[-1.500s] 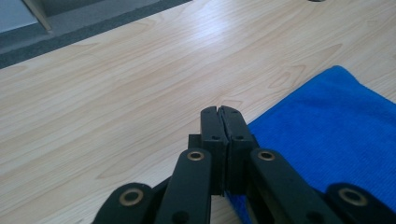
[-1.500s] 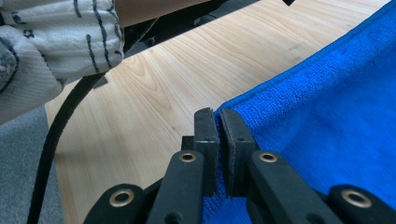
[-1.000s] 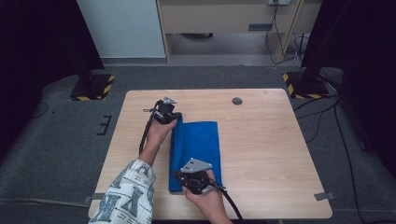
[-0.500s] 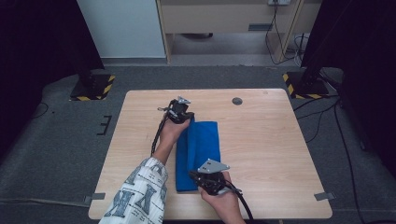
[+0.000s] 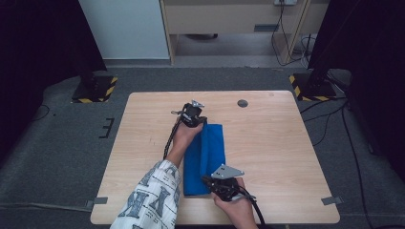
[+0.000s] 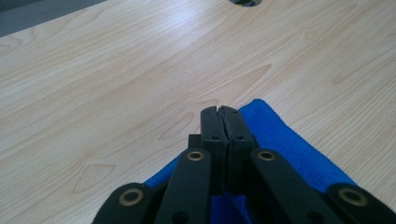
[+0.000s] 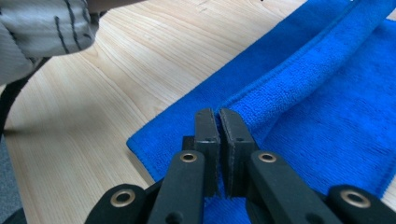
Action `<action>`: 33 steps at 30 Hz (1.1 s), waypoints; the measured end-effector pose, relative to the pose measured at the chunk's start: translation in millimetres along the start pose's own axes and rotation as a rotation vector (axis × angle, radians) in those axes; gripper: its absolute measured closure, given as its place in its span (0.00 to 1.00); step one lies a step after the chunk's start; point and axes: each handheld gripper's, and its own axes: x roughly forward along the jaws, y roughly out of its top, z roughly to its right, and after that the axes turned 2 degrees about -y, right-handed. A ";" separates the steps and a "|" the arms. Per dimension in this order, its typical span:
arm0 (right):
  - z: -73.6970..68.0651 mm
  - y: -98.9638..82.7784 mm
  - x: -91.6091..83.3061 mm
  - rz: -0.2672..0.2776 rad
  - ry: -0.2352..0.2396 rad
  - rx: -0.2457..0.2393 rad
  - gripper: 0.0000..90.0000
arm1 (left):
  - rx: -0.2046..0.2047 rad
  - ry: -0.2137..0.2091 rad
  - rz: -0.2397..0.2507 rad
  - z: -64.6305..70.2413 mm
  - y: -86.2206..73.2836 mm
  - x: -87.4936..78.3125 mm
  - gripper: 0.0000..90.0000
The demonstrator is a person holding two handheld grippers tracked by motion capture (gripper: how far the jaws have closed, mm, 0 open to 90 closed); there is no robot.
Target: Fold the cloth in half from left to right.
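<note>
Blue cloth (image 5: 206, 157): lies on the table, a little left of centre, long side running near to far. It is partly folded over itself, with a raised ridge of doubled fabric running along its length; the right gripper view shows that ridge (image 7: 299, 74) rising from the flat layer beneath.

Left gripper (image 5: 195, 116): at the far end of the cloth, by its far left corner. In its own view the jaws (image 6: 219, 135) stand pressed together with blue fabric under and behind them; whether a fold is pinched between the pads I cannot tell.

Right gripper (image 5: 220, 183): at the near end of the cloth, by its near right part. Its jaws (image 7: 219, 140) stand almost closed, a thin slit between them, right at the near end of the ridge; a pinched edge is likely but not plain to see.

Left forearm: the patterned sleeve (image 5: 150, 200) and arm lie along the cloth's left edge, hiding part of it from above.

Table (image 5: 286, 152): pale wood, bare to the right of the cloth.

Cable hole (image 5: 242, 103): dark round disc at the far side, well apart from the cloth, right of the left gripper.

Cables: one trails from each gripper back along the hands.

Floor around: grey carpet, two stand bases with yellow-black stripes (image 5: 93, 89) beyond the far corners, a pale cabinet (image 5: 126, 28) behind.
</note>
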 end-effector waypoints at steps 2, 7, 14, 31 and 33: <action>2.4 -1.9 -1.9 -0.002 -0.003 0.006 0.96 | 0.001 -0.001 0.007 1.6 1.4 -0.4 0.99; 10.5 -7.6 -5.3 -0.011 -0.008 0.054 0.96 | -0.004 -0.001 -0.005 2.9 1.1 2.7 0.99; 12.7 -8.4 -8.1 -0.006 -0.012 0.054 0.96 | -0.006 -0.004 -0.005 7.8 2.3 8.3 0.99; 26.7 -14.8 -15.7 -0.041 -0.048 0.079 0.82 | -0.032 -0.017 0.020 16.5 3.4 18.8 0.85; 30.0 -15.7 -16.6 -0.051 -0.071 0.092 0.76 | -0.030 -0.020 0.040 17.0 4.3 17.8 0.80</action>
